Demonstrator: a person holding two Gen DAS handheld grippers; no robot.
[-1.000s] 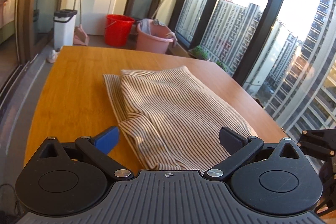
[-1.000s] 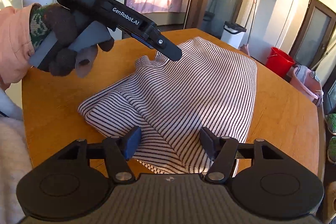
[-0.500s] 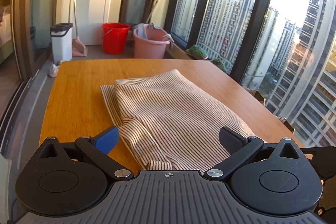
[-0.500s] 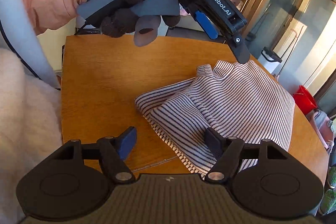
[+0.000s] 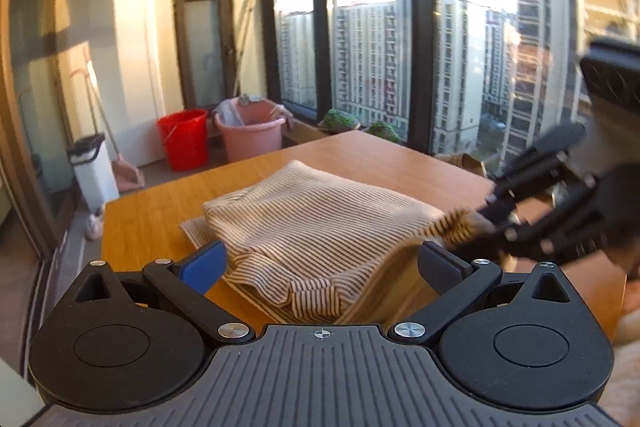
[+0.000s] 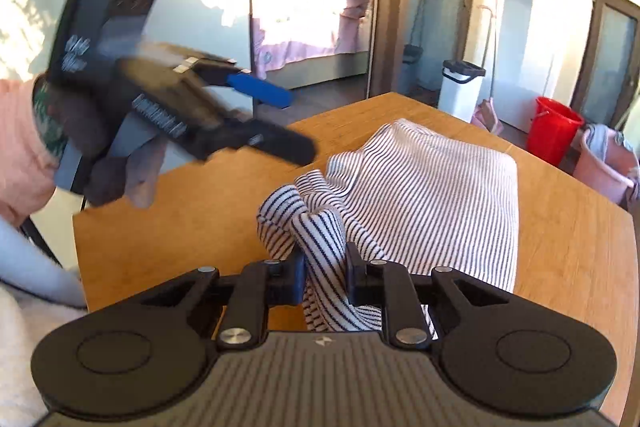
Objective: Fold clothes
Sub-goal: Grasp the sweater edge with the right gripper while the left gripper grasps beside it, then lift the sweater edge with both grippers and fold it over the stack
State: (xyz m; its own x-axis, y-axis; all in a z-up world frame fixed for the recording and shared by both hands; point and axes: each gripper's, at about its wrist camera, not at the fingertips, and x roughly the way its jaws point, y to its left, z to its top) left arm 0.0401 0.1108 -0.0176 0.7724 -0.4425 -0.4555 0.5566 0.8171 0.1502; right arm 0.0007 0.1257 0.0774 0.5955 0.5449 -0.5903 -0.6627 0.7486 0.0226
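A striped garment (image 5: 320, 223) lies folded on the wooden table (image 5: 160, 211). My left gripper (image 5: 320, 263) is open and empty, with its jaws wide just above the garment's near edge. My right gripper (image 6: 326, 273) is shut on a bunched corner of the striped garment (image 6: 432, 195) and lifts it off the table. In the left wrist view the right gripper (image 5: 476, 215) shows blurred at the right, pinching that corner. In the right wrist view the left gripper (image 6: 292, 125) hangs open in a gloved hand at the upper left.
The table (image 6: 580, 247) ends close behind the garment. Beyond its far edge stand a red bucket (image 5: 184, 139), a pink tub (image 5: 250, 135) and a white bin (image 5: 94, 167). Tall windows (image 5: 372, 47) run along the right side.
My right gripper has closed on the garment's near corner and raised it. My left gripper has dropped lower and swung towards the garment's edge, still open.
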